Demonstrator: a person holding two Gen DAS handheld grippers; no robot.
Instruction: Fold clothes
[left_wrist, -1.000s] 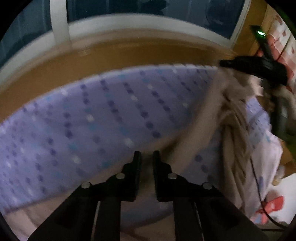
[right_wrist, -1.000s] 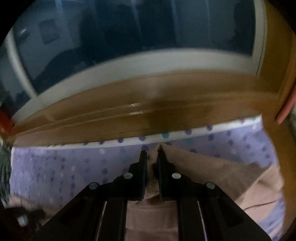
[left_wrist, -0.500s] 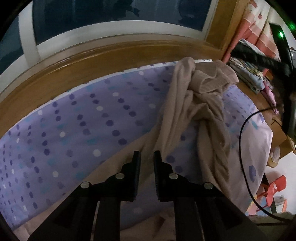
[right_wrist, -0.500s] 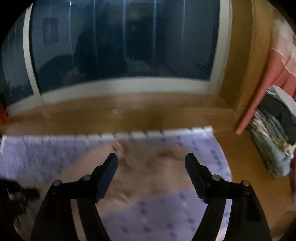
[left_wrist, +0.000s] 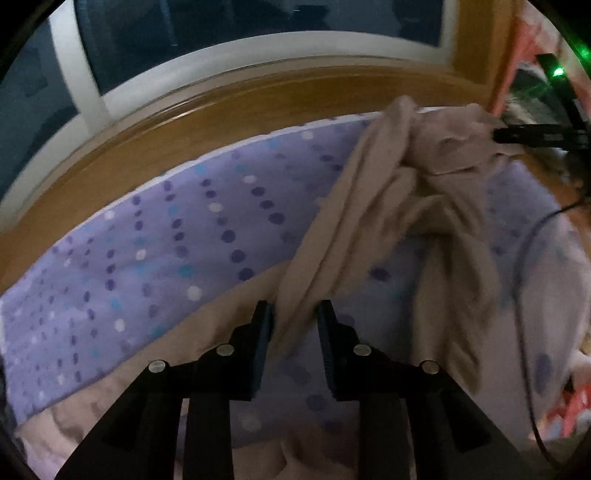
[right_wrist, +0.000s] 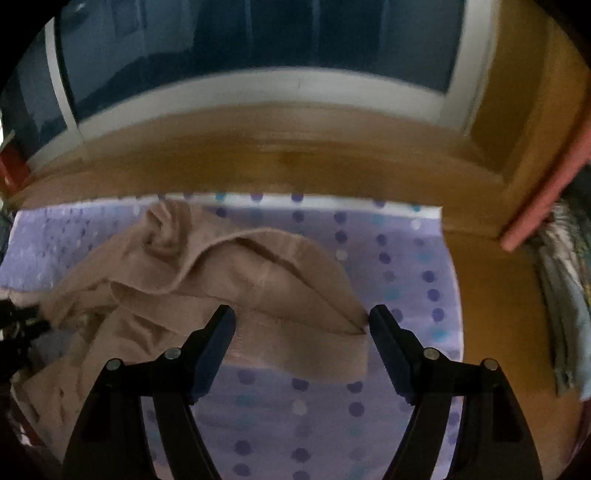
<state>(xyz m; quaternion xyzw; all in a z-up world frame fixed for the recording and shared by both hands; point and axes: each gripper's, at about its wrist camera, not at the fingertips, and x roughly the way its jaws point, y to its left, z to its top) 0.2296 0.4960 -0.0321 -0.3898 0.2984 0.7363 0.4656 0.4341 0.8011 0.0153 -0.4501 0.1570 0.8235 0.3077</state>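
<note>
Beige garment (left_wrist: 391, 206) lies crumpled on a purple dotted bedsheet (left_wrist: 177, 236), bunched up near the far edge by the wooden ledge (left_wrist: 229, 122) under the window (left_wrist: 258, 22). From the bunch a twisted strip of the cloth runs down toward the left gripper (left_wrist: 293, 314) and passes between its two fingers. Left jaws have just been opening; the gap is narrow, the cloth touches the left finger, and on the right side I can't tell whether the pad presses on it, so grip or release is unclear. In the right wrist view the same garment (right_wrist: 258, 280) is spread flatter on the sheet (right_wrist: 388, 266), one folded corner ending just beside the right finger. Right gripper (right_wrist: 301, 321) has its jaws spread wide, having just been opening within the last second; cloth lies below and between the fingers but neither pad presses on it, so released. Right gripper also shows at the far right of the left view (left_wrist: 535, 134), at the garment's bunched end. Black cable (left_wrist: 524, 295) hangs down on the right side. Both views motion-blurred.
</note>
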